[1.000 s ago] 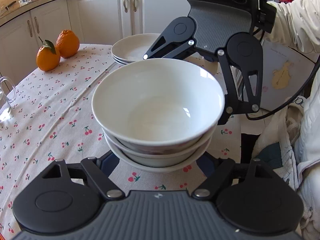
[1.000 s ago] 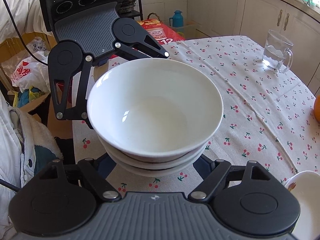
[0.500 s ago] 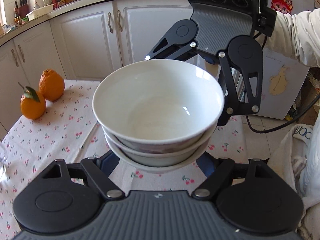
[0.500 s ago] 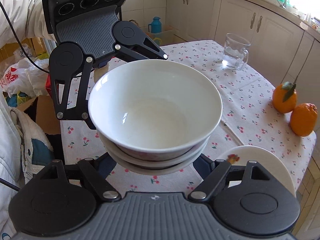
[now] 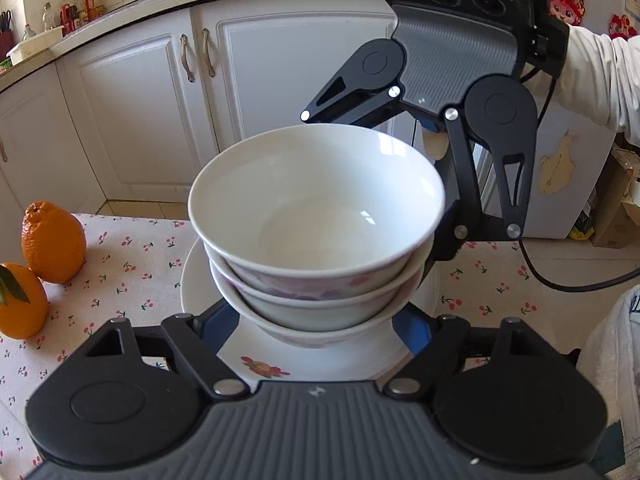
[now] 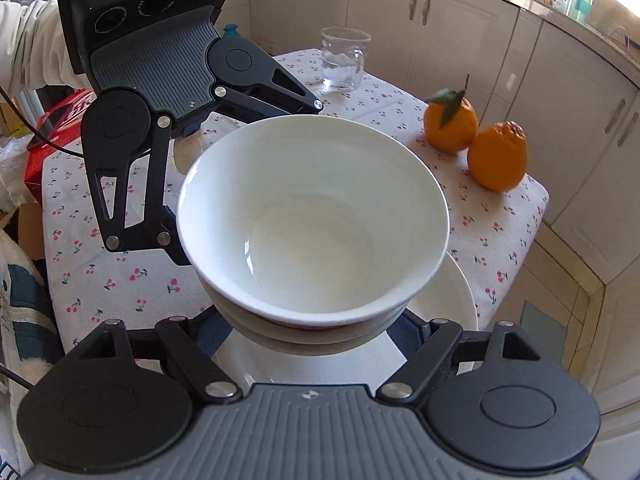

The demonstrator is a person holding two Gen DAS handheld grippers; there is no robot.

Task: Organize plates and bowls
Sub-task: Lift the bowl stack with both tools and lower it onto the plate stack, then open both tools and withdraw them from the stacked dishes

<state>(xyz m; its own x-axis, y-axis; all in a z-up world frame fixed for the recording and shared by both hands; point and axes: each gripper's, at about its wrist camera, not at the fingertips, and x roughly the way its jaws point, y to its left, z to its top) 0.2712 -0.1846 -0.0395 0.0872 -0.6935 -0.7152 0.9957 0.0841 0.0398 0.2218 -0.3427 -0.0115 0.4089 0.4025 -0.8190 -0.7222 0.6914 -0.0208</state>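
Note:
A stack of three white bowls (image 5: 316, 216) hangs between both grippers, held from opposite sides. My left gripper (image 5: 316, 322) is shut on the lowest bowl, its blue pads (image 5: 216, 320) pressed against the bowl's flanks. My right gripper (image 6: 312, 334) grips the same stack (image 6: 312, 216) from the other side, near its base. Right under the bowls lies a pile of white plates (image 5: 196, 284) with a fruit print, also visible in the right wrist view (image 6: 452, 300). Whether the lowest bowl touches the top plate is hidden.
Two oranges (image 5: 44, 260) (image 6: 472, 140) sit on the cherry-print tablecloth (image 6: 120, 280) beside the plates. A glass mug of water (image 6: 344, 58) stands at the far end. The table edge (image 6: 536, 208) runs close to the plates, with white cabinets (image 5: 132, 120) beyond. A person's sleeve (image 5: 592, 76) shows behind the right gripper.
Both grippers have carried the bowl stack level across the table toward the oranges. The plates, earlier off to the side, now lie directly under the bowls. The grip is unchanged.

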